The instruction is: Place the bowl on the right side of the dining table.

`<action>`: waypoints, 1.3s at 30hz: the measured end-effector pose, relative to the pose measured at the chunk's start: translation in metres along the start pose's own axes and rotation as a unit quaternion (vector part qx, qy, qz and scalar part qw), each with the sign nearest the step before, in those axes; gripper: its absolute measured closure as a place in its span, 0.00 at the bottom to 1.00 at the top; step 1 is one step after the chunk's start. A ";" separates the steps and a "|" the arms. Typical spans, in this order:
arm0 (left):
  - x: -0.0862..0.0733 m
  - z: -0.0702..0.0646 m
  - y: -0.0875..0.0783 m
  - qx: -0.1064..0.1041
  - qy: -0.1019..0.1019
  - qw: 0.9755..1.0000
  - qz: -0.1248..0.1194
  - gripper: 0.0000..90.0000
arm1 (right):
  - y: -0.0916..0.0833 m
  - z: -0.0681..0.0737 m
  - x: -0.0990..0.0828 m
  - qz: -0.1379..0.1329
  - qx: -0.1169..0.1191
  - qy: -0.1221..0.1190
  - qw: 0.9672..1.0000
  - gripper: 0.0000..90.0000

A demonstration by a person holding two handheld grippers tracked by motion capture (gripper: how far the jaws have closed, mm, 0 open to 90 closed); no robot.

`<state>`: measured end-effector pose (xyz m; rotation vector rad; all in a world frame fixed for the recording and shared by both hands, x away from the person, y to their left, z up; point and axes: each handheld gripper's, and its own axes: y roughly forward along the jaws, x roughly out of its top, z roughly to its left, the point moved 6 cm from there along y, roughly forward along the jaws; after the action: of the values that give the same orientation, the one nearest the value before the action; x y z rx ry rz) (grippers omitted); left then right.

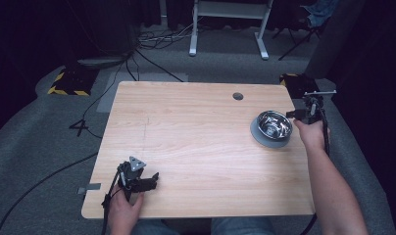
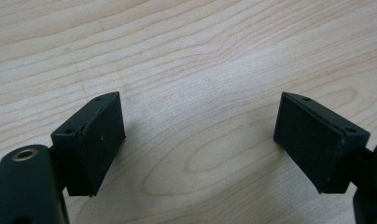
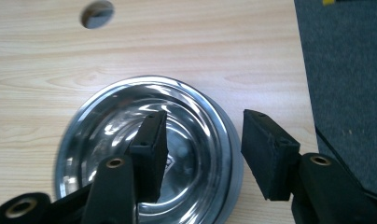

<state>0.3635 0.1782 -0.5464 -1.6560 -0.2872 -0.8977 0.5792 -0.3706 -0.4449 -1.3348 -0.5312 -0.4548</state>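
A shiny steel bowl (image 1: pixel 271 128) with a grey base ring sits near the table's right edge. My right gripper (image 1: pixel 296 114) hovers just to its right, held in a hand. In the right gripper view the bowl (image 3: pixel 107 121) looks empty. There my right gripper (image 3: pixel 203 126) is open, with one jaw over the bowl's inside and the other over its outer rim, and neither pad presses on it. My left gripper (image 1: pixel 154 180) rests at the near left corner of the table. In its own view my left gripper (image 2: pixel 198 112) stands wide open over bare wood.
The light wooden table (image 1: pixel 196 132) has a round cable hole (image 1: pixel 238 96) at the back right, also visible as the hole (image 3: pixel 97 13) beyond the bowl. Grey carpet (image 3: pixel 345 93) lies past the table's right edge. Cables and a white desk frame (image 1: pixel 228 24) are on the floor behind.
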 end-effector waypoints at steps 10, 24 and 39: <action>0.000 0.000 0.000 0.000 0.000 1.000 0.000 0.18 | -0.030 0.024 0.008 -0.035 0.027 -0.042 0.998 0.57; 0.000 0.000 0.000 0.001 0.000 1.000 0.001 0.18 | -0.064 0.063 0.003 -0.057 0.092 -0.090 0.990 0.55; -0.001 0.000 -0.001 0.002 0.000 1.000 0.000 0.18 | -0.089 0.112 -0.021 -0.062 0.160 -0.145 0.974 0.53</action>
<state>0.3627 0.1784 -0.5464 -1.6531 -0.2890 -0.8957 0.4986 -0.2764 -0.3714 -1.0640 -0.8965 -0.2606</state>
